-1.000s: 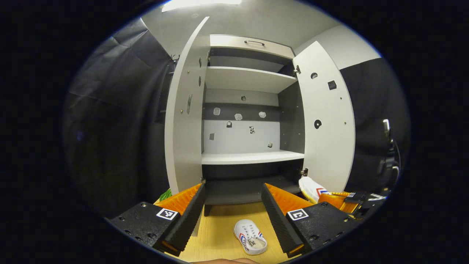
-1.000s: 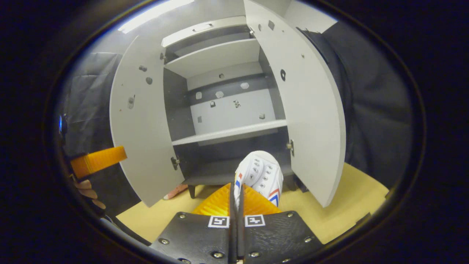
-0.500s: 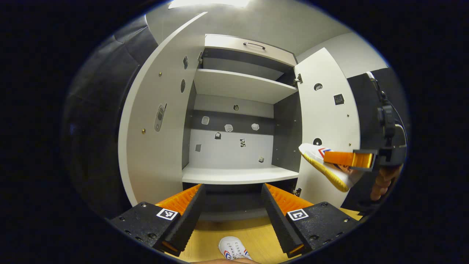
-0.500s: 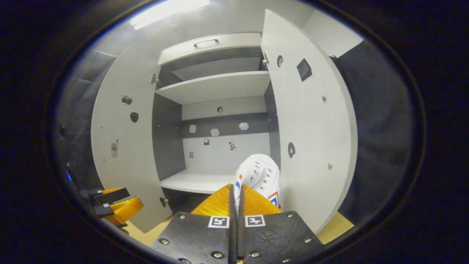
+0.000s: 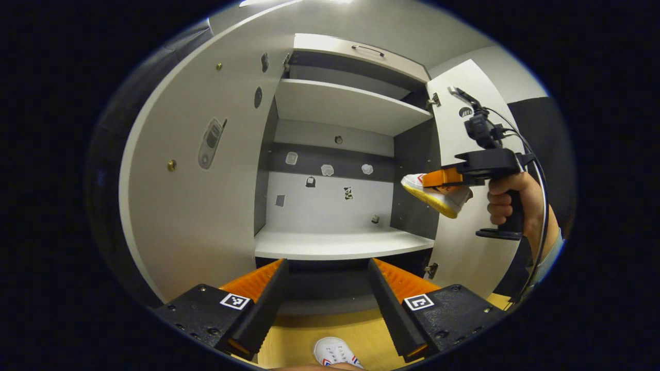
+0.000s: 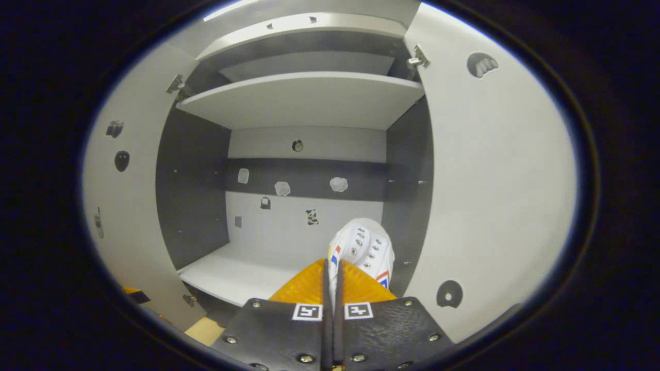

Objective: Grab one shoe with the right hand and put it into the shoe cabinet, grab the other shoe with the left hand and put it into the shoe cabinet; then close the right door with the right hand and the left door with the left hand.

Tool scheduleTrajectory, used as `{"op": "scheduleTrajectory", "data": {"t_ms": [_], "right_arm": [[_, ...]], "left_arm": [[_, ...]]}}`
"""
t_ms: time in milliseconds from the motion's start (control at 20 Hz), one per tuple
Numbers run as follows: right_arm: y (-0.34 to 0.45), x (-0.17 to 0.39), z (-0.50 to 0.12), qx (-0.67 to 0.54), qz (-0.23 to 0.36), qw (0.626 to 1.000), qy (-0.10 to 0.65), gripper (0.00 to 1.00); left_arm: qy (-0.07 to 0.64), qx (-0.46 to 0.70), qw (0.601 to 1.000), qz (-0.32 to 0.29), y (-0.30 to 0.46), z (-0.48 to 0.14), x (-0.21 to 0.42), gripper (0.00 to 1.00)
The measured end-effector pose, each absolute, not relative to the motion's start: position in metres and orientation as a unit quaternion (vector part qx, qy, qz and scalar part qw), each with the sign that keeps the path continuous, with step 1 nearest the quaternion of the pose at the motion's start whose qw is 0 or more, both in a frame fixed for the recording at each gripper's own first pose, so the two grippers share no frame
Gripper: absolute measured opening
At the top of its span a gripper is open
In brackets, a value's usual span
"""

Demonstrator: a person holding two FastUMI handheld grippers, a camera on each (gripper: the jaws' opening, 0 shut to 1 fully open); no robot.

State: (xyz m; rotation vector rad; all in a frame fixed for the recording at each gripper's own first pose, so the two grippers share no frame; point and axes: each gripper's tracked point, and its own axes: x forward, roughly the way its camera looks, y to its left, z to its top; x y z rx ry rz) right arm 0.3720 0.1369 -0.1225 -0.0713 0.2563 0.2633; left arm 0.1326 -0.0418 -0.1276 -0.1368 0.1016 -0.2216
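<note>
Looking at the right gripper view, the right tool point(image 6: 332, 268) is seen pressed tight on the edge of a small white canvas shoe with red and blue stripes point(image 6: 363, 247), both fingers squeezed together with the shoe's rim pinched between them. The shoe is held up in the air with its toe pointed into the open grey-and-white shoe cabinet point(image 6: 304, 98), roughly level with the space above the middle white shelf point(image 6: 227, 273) and close to the dark right inner wall. Nothing is touched by the sole yet.

In the left gripper view, that same carried shoe point(image 5: 435, 193) is seen from the side, yellow sole down and tilted, hanging off the front of the right tool point(image 5: 443, 178), which is gripped by a person's hand point(image 5: 508, 198). It's placed right at the cabinet opening, just in front of the open right door point(image 5: 464, 247). The open left door point(image 5: 191, 196) is swung wide on the other side.

The left tool point(image 5: 327, 286) is held with its fingers spread wide apart, nothing between them. The other white shoe point(image 5: 335, 353) is left lying on the light wooden floor point(image 5: 294, 340) below, at the bottom edge of the view, well short of the cabinet and between the tool's two fingers as framed.
</note>
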Motion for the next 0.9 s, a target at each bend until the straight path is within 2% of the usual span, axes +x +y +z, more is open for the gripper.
{"op": "scheduleTrajectory", "data": {"t_ms": [300, 350, 400, 500, 600, 900], "right_arm": [[0.168, 0.419, -0.179, -0.075, 0.148, 0.973, 0.162, 0.01], [0.168, 0.424, -0.186, -0.077, 0.147, 0.972, 0.166, 0.05], [0.169, 0.430, -0.192, -0.080, 0.144, 0.972, 0.167, 0.01], [0.164, 0.442, -0.191, -0.100, 0.134, 0.975, 0.148, 0.01], [0.160, 0.460, -0.169, -0.114, 0.110, 0.983, 0.088, 0.01], [0.163, 0.432, -0.170, -0.110, 0.120, 0.982, 0.093, 0.01]], "left_arm": [[0.084, -0.070, 0.987, -0.118, -0.044, -0.146, 0.150, 0.93], [0.089, -0.069, 0.987, -0.117, -0.044, -0.148, 0.152, 0.93], [0.089, -0.070, 0.987, -0.114, -0.042, -0.148, 0.156, 0.93], [0.092, -0.066, 0.988, -0.107, -0.041, -0.151, 0.160, 0.93], [0.100, -0.065, 0.987, -0.107, -0.042, -0.156, 0.159, 0.93], [0.109, -0.065, 0.987, -0.103, -0.045, -0.159, 0.161, 0.93]]}}
